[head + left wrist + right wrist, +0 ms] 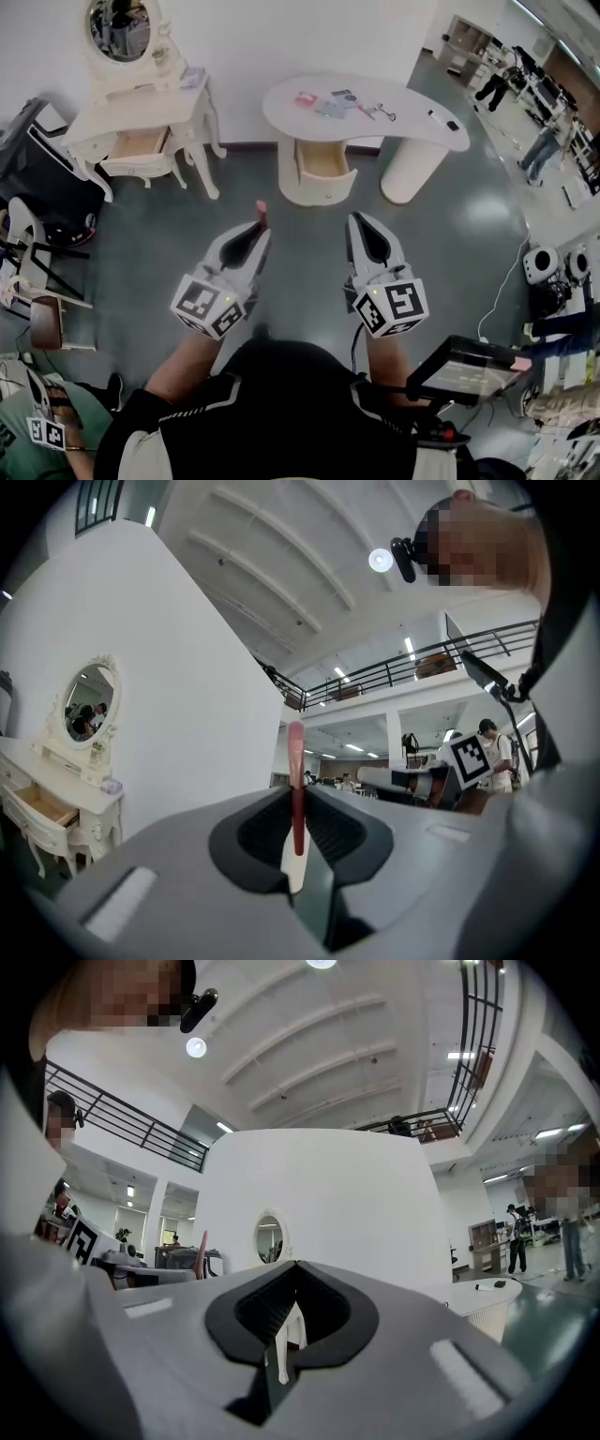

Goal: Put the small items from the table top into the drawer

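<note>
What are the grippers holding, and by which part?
The left gripper pinches a thin pink stick by its lower end; the right gripper holds nothing.

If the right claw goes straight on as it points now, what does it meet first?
Nothing close: the right claw seems aimed at the white dressing table under the oval mirror, depth unclear.

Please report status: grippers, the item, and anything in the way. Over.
Left gripper shut on thin pink stick. Right gripper shut, empty. Table's drawer open, far ahead. Nothing in the way.
</note>
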A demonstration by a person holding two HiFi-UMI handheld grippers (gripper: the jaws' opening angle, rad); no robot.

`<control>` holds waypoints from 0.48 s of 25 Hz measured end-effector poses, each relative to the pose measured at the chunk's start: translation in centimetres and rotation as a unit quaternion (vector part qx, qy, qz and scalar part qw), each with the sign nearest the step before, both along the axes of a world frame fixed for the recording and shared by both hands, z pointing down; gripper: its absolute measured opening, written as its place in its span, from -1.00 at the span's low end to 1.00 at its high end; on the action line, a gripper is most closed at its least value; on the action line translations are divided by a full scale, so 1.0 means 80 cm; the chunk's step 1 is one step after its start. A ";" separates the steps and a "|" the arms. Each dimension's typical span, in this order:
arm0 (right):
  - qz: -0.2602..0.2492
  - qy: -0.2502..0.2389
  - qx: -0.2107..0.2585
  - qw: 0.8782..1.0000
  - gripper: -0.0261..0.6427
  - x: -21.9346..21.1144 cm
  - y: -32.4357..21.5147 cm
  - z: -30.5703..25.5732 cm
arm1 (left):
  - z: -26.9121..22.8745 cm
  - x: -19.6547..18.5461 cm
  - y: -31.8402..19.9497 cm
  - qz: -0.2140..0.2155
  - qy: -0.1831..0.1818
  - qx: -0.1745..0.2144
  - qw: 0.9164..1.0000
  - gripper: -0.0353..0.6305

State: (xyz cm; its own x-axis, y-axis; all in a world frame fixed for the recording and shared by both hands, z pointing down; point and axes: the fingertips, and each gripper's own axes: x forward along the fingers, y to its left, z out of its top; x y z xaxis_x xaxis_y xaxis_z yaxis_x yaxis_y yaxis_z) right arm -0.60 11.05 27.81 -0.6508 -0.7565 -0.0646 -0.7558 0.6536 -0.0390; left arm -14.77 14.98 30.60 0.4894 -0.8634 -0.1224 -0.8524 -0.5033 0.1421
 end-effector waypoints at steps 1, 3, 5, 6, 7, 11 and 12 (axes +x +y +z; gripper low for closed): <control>0.002 -0.002 -0.001 1.000 -0.92 -0.006 -0.006 0.000 | 0.000 -0.006 -0.006 0.002 0.000 0.001 1.000 -0.76; 0.004 -0.002 -0.004 1.000 -0.92 -0.019 -0.017 0.002 | 0.002 -0.018 -0.016 0.007 0.000 -0.001 1.000 -0.76; 0.005 0.001 -0.007 1.000 -0.92 -0.032 -0.025 0.005 | 0.005 -0.030 -0.025 0.010 0.003 -0.002 1.000 -0.76; 0.006 0.002 -0.007 1.000 -0.92 -0.037 -0.029 0.005 | 0.006 -0.036 -0.030 0.010 0.005 -0.003 1.000 -0.76; 0.007 0.003 -0.008 1.000 -0.92 -0.043 -0.033 0.005 | 0.007 -0.042 -0.034 0.010 0.006 -0.003 1.000 -0.76; 0.014 0.009 -0.008 1.000 -0.92 -0.062 -0.047 0.004 | 0.009 -0.062 -0.049 0.015 0.008 -0.004 1.000 -0.76; 0.017 0.012 -0.010 1.000 -0.92 -0.065 -0.049 0.004 | 0.010 -0.065 -0.052 0.019 0.008 -0.005 1.000 -0.76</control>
State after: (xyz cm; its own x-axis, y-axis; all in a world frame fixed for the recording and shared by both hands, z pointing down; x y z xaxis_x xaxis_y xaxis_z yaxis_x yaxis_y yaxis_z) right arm -5.79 7.13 28.14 -0.6260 -0.7790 -0.0351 -0.7783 0.6270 -0.0334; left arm -19.93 10.82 31.41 0.5199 -0.8455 -0.1218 -0.8300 -0.5337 0.1619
